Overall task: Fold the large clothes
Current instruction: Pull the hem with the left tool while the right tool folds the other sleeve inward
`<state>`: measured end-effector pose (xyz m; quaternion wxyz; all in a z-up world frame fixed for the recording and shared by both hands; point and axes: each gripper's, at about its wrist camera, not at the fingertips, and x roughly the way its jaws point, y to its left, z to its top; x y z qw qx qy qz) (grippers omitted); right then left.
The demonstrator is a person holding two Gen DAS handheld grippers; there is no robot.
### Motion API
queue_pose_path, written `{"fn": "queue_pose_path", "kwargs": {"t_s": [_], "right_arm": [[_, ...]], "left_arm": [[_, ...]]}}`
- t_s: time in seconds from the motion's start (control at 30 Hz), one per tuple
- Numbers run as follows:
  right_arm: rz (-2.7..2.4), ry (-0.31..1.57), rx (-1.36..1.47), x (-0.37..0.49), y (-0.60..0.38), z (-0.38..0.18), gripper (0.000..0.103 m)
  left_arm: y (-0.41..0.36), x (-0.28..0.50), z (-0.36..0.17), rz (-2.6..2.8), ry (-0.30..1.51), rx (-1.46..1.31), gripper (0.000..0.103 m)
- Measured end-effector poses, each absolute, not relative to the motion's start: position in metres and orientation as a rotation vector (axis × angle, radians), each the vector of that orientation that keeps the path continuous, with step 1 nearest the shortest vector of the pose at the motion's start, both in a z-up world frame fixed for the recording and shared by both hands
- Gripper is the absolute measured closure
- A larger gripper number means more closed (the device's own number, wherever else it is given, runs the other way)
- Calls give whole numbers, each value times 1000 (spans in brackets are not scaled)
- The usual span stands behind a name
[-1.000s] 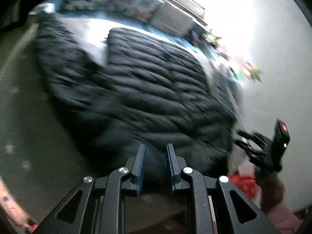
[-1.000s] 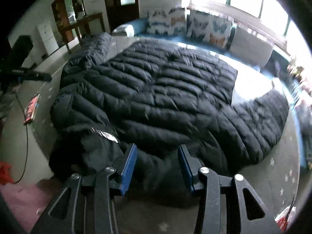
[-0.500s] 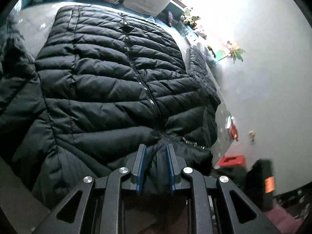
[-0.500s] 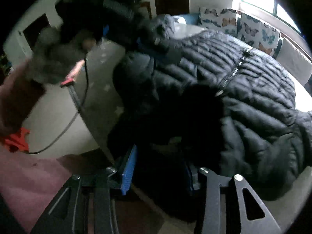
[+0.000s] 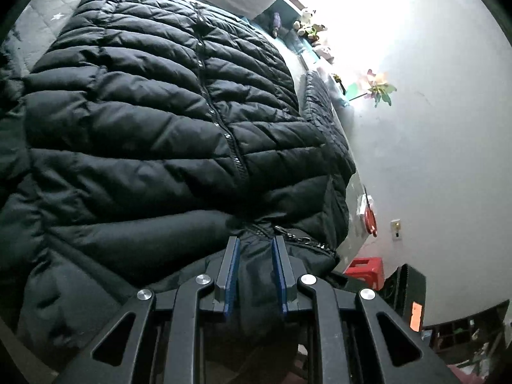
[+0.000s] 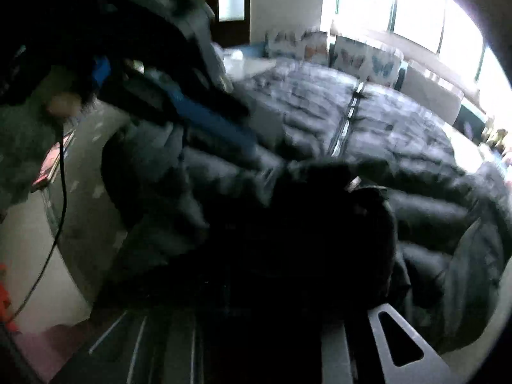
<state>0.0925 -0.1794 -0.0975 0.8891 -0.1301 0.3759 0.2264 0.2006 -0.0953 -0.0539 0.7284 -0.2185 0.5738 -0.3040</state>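
A large black quilted down jacket (image 5: 153, 121) lies spread front-up on a grey mat, its zipper (image 5: 220, 118) running down the middle. My left gripper (image 5: 255, 246) is shut on a bunch of the jacket's near edge by the zipper end. In the right wrist view the jacket (image 6: 400, 147) is blurred, and a dark fold of it (image 6: 272, 256) covers my right gripper's fingers, so they are hidden. The left gripper (image 6: 204, 118) shows there at upper left with blue pads.
Butterfly-print cushions (image 6: 361, 57) and bright windows (image 6: 416, 9) line the far side. A white wall (image 5: 432, 128) stands to the right with a pinwheel (image 5: 380, 91), a red stool (image 5: 368, 268) and a black box (image 5: 406, 291) below. A cable (image 6: 60, 198) trails over the floor at left.
The left gripper swung round over the jacket and stays clamped on its edge. The right gripper moved into the jacket; fabric now covers its fingers.
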Motion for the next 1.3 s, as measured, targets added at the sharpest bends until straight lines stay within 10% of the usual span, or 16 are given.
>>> {"fn": "queue_pose_path", "kwargs": {"t_s": [0.5, 0.83, 1.2, 1.3], "right_arm": [[594, 824, -176, 70, -270, -12, 78], [572, 944, -279, 101, -239, -105, 78], [514, 845, -110, 125, -311, -43, 78], [426, 843, -65, 154, -339, -52, 61]], "left_arm": [[-139, 187, -75, -807, 1276, -296, 81], [-139, 176, -91, -801, 1349, -246, 81], [-172, 217, -70, -843, 1272, -341, 81], [-191, 211, -94, -846, 1333, -271, 81]]}}
